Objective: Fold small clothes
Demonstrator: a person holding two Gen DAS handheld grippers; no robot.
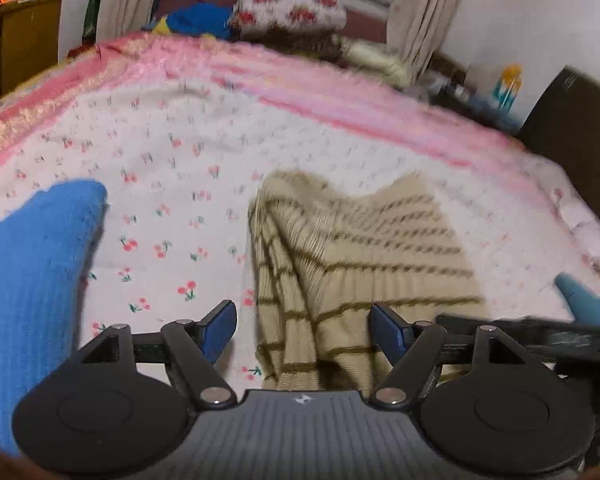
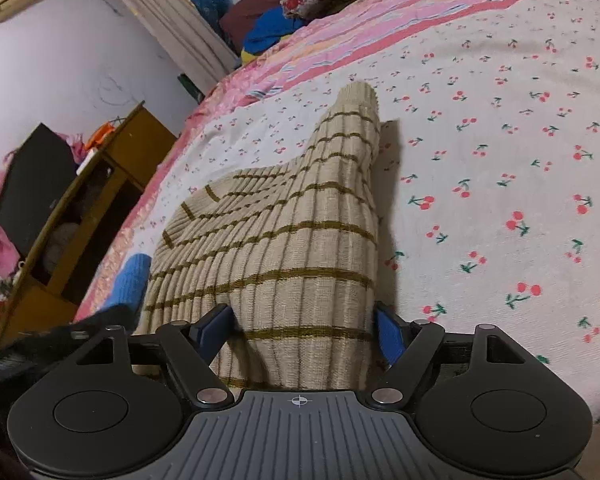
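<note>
Right now both claws stand wide and grip nothing. The right gripper [image 2: 304,332] has the near end of the beige striped knit garment [image 2: 300,232] between its blue pads [image 2: 390,336], but the pads stand off the cloth on both sides. The left gripper [image 1: 304,332] hangs over the same garment [image 1: 356,248]; only its right pad sits above the knit, and its left pad is over the bare cherry-print sheet [image 1: 160,168].

The garment lies on the bed near the edge closest to the person, one narrow sleeve-like part running away toward the pink striped band [image 2: 380,28] at the far side, the wider body bunched toward the left. A blue knit item [image 1: 32,280] lies apart from it at the sheet's left.

As I judge it, a fold has just been laid or a fresh grasp is being set up. To do it well, each claw should take a corner of the near hem, not the middle, and pinch both layers. Lift low, carry the edge evenly and keep the stripes parallel, so the ribbed cloth does not twist. Flatten the bunched left side first.
</note>
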